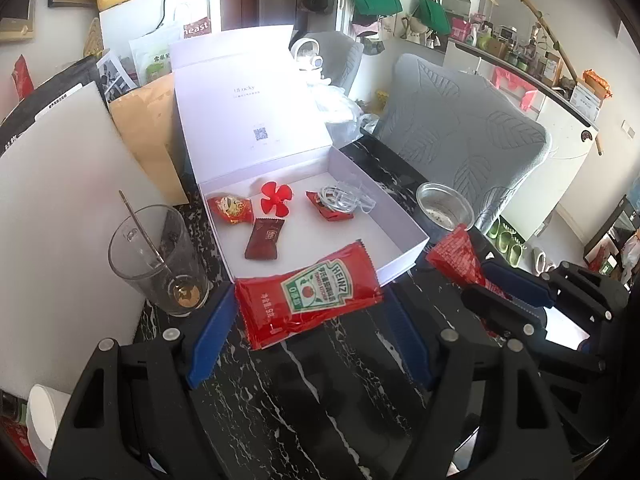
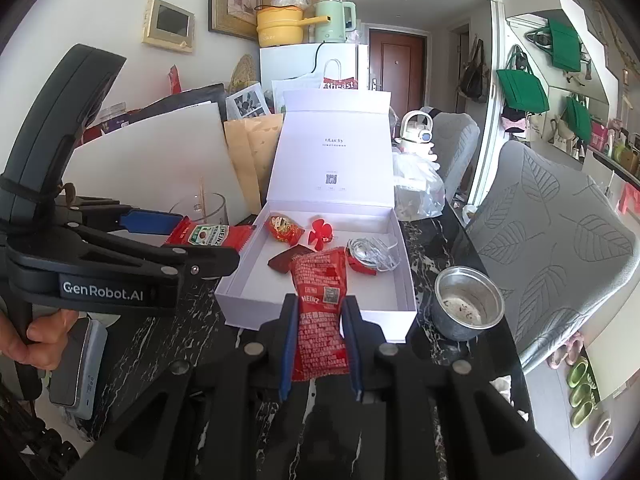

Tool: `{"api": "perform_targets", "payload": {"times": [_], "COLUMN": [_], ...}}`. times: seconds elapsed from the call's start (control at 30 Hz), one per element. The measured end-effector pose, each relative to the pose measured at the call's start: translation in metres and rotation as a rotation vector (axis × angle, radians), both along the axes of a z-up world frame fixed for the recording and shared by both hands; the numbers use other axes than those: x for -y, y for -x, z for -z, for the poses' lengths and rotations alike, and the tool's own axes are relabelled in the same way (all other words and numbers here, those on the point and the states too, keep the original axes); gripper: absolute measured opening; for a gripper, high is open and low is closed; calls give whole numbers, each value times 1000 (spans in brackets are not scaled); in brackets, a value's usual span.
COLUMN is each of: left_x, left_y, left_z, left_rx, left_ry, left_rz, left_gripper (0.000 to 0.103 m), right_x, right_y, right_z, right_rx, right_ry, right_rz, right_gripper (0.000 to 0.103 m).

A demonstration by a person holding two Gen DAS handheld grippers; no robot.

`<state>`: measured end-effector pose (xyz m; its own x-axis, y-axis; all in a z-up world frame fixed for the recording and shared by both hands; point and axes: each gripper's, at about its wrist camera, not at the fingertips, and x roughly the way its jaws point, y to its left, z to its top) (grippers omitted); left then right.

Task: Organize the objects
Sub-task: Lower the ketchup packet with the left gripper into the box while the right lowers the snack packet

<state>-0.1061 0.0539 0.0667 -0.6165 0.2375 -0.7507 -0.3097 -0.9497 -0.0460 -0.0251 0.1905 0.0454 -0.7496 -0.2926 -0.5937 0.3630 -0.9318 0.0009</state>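
Each gripper is closed on its own ketchup packet. The left gripper (image 1: pixel 308 320) holds one packet (image 1: pixel 310 294) flat across its tips, just at the near edge of the open white box (image 1: pixel 404 224). The right gripper (image 2: pixel 320 344) pinches the other packet (image 2: pixel 320 320) upright, near the box's near wall. Candies (image 1: pixel 230 209), a red fan (image 1: pixel 276 199) and a coiled cable (image 1: pixel 340 198) lie inside.

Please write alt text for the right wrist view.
The right gripper clamps a red Heinz ketchup packet above the near edge of an open white cardboard box of small items; at left, the left gripper holds a second ketchup packet.
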Motion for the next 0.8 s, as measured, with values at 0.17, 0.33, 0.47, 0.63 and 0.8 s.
{"api": "perform_targets", "payload": {"times": [0.17,0.33,0.47,0.63,0.8], "left_x": [-5,-11,-14,-18,-21], "left_y": [15,31,44,64,85], "left_z": [-3,-6,-9,-9,-9], "left_rx": [-7,-20,-30,-27,-33], "left_ry": [4,31,34,38,36], "left_rz": [8,24,30,39,35], "left_gripper": [74,74,74,74,74], "right_x": [-2,-3,-2,-1,-1], "right_y": [18,35,51,73,96], "right_z": [-1,-2,-4,-7,-12], "right_rx": [11,24,21,19,6], "right_ry": [10,30,27,16,1], "right_rz": [2,-16,-21,-37,-43], "right_gripper": [21,21,21,21,21]}}
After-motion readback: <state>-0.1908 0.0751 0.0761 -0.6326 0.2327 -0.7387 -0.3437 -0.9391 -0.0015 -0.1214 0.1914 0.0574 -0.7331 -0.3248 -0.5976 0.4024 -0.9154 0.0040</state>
